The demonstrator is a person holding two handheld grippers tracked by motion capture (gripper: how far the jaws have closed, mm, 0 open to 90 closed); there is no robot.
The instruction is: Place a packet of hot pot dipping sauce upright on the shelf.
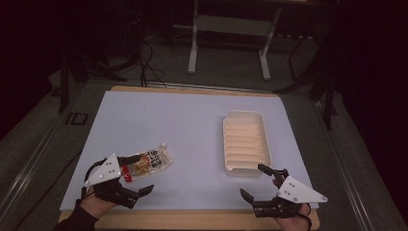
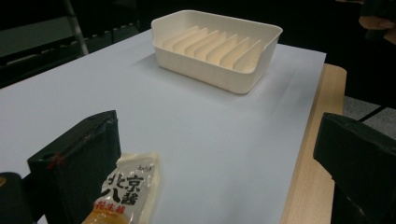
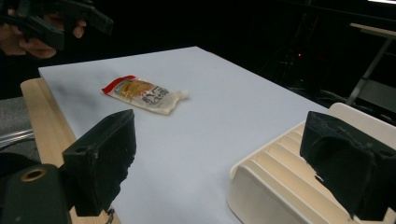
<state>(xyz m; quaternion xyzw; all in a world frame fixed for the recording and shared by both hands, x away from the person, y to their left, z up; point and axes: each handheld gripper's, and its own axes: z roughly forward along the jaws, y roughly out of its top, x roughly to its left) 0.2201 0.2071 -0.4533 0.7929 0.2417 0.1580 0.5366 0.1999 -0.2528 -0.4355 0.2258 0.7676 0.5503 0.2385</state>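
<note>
- Sauce pouch point(image 1: 146, 163) lies flat on the pale blue mat point(image 1: 183, 125) near the front left, and the left gripper point(image 1: 137, 174) is right beside it, so that hand is clearly the nearer one. One jaw sits against the pouch's red-topped end, the other is out over bare mat, so the pouch lies off to one side of the jaws, not between them.
- Long axis of the pouch runs roughly across the table, red sealed end toward the left gripper, narrow spout end pointing toward the ribbed cream tray point(image 1: 246, 143).
- Left gripper's jaws are spread wide with nothing in them. Right gripper point(image 1: 251, 181) is the same, wide apart and empty, with one jaw just off the tray's near corner and well apart from the pouch.
- Left gripper view gives the close-up: pouch point(image 2: 128, 191) pressed beside one jaw, printed characters readable, tray point(image 2: 217, 49) far across the mat.
- Right gripper view gives what that one can't: the whole pouch point(image 3: 144, 94) outline end to end, plus the tray point(image 3: 299, 186) rim right under its own jaws.
</note>
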